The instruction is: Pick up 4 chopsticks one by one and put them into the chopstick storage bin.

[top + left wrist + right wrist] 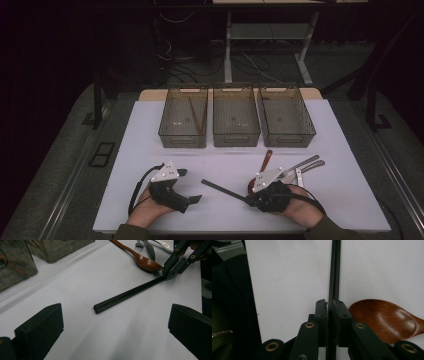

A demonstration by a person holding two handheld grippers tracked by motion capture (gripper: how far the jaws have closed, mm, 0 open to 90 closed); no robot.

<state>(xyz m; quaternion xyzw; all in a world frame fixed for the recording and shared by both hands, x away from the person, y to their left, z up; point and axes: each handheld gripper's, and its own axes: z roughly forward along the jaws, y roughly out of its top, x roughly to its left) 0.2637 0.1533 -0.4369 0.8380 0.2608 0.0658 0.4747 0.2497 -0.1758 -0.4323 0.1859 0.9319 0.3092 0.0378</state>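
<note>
Black chopsticks (pixel 127 293), paired side by side, lie on the white worktop (pixel 150 150), and our right tool (pixel 329 308) has its jaws pinched narrow on their near end, probably to lift both sticks as one. Our left tool (pixel 115 340) waits with its jaws spread wide and nothing between them, aimed at the free tips, likely ready to steady them. Just beside the grip rests a wooden spoon (pixel 387 320), with metal cutlery (pixel 302 167) beyond. Three clear bins (pixel 235 117) line the far edge; we judge them the sorting goal. Around us, the room is dark.
</note>
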